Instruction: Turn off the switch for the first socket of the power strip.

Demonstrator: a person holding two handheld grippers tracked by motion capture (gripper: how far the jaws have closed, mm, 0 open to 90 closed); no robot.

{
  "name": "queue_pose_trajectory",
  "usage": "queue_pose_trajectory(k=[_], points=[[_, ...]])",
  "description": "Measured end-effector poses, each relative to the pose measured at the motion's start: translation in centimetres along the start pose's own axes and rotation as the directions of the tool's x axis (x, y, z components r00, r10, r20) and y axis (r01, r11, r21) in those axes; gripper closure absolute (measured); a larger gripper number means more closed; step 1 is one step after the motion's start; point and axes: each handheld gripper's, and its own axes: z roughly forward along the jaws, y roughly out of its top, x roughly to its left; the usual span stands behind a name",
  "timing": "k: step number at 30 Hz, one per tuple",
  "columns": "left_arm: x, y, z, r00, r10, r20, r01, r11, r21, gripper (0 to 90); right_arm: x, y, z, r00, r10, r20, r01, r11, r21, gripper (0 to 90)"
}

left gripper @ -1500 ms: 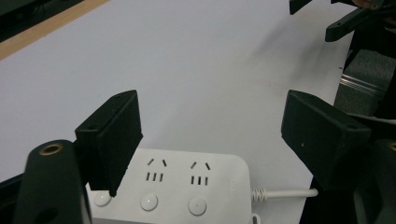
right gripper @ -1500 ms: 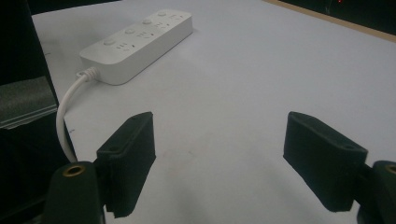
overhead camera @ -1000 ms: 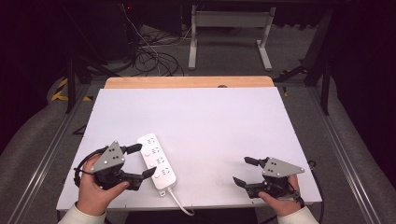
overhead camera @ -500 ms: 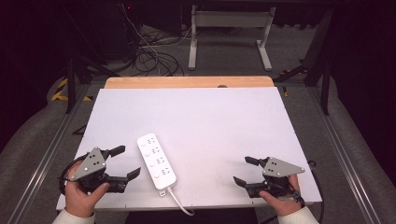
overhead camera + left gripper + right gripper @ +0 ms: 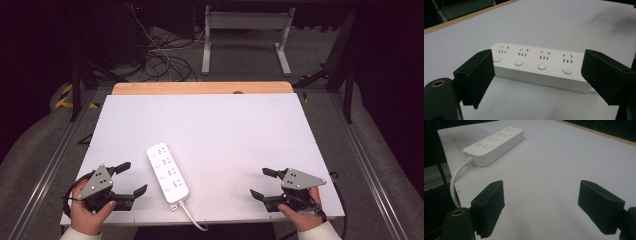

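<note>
On the white table (image 5: 210,125), an unbranded power strip (image 5: 168,172); both grippers' jaws gape empty.

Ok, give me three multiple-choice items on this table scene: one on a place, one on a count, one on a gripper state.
1. Where does the power strip lie on the table?
A. Along the far edge
B. Near the front edge, nearer the left gripper
C. Under the right gripper

2. How many round buttons does the strip carry?
A. Two
B. Four
C. Six

3. What state is the left gripper in?
A. Open, holding nothing
B. Shut on the strip
C. Shut on the cord

Answers:
1. B: the high view shows it left of centre near the front, closer to the left gripper.
2. B: the left gripper view shows four in a row.
3. A: its jaws stand wide apart with the strip lying beyond them, untouched.
</note>
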Motion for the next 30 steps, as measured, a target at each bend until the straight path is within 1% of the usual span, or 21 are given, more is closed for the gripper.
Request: queue_pose_trajectory(k=[3,6,8,9,11,12,14,17,18,19,20,23,24,25,30], points=[[0.1,-0.6,0.1,1.0000,-0.001,-0.004,0.001,0.9999,0.012,12.0,0.0,0.0,0.0,1.0000,-0.002,0.000,0.002,1.000,0.003,21.9],[0.2,-1.3,0.1,0.9998,-0.021,0.001,0.021,0.9994,0.028,12.0,-0.1,-0.1,0.0,1.0000,0.002,0.000,-0.002,1.000,0.004,21.9],[0.3,-1.6,0.1,0.9997,-0.023,0.000,0.023,0.9988,0.043,12.0,-0.1,-0.1,0.0,1.0000,0.003,-0.001,-0.003,1.000,0.005,22.0],[0.3,-1.8,0.0,0.9995,-0.031,0.003,0.031,0.9979,0.058,12.0,-0.1,-0.1,0.1,1.0000,0.004,-0.002,-0.004,1.000,0.004,21.9],[0.3,-2.1,0.0,0.9996,-0.027,0.000,0.027,0.9957,0.089,12.5,-0.1,-0.1,0.1,0.9999,0.010,0.000,-0.010,1.000,0.005,22.0],[0.2,-2.3,-0.1,0.9993,-0.036,0.004,0.036,0.9941,0.103,12.5,-0.2,-0.2,0.1,1.0000,0.009,-0.001,-0.009,1.000,0.005,21.9],[0.0,-2.7,-0.1,0.9994,-0.035,0.000,0.035,0.9926,0.116,12.3,-0.3,-0.2,0.1,0.9999,0.016,-0.002,-0.016,1.000,0.006,21.9],[-0.1,-3.2,0.0,0.9995,-0.033,0.005,0.031,0.9900,0.138,12.3,-0.3,-0.3,0.1,0.9998,0.019,0.000,-0.019,1.000,0.009,21.9],[-0.2,-3.3,0.1,0.9990,-0.043,0.010,0.041,0.9887,0.144,12.3,-0.3,-0.3,0.1,0.9998,0.019,-0.001,-0.019,1.000,0.008,21.9],[-0.3,-3.3,0.1,0.9991,-0.041,0.006,0.040,0.9873,0.154,12.3,-0.3,-0.3,0.2,0.9998,0.019,-0.001,-0.019,1.000,0.009,22.0],[-0.3,-3.2,0.1,0.9988,-0.048,0.005,0.046,0.9872,0.152,12.3,-0.3,-0.3,0.2,0.9998,0.021,-0.002,-0.021,1.000,0.008,21.9],[-0.2,-2.9,0.1,0.9980,-0.063,0.006,0.061,0.9913,0.116,12.3,-0.3,-0.3,0.2,0.9998,0.020,-0.002,-0.020,1.000,0.010,21.9],[-0.2,-2.8,-0.1,0.9985,-0.055,0.000,0.055,0.9935,0.100,12.2,-0.3,-0.3,0.2,0.9999,0.017,0.000,-0.017,1.000,0.013,21.9],[-0.3,-2.7,-0.2,0.9980,-0.063,-0.002,0.063,0.9944,0.086,12.1,-0.3,-0.3,0.2,0.9998,0.018,0.000,-0.018,1.000,0.013,21.9],[-0.3,-2.5,-0.4,0.9987,-0.049,-0.012,0.049,0.9966,0.066,12.0,-0.4,-0.4,0.2,0.9999,0.017,-0.001,-0.017,1.000,0.014,21.9]])
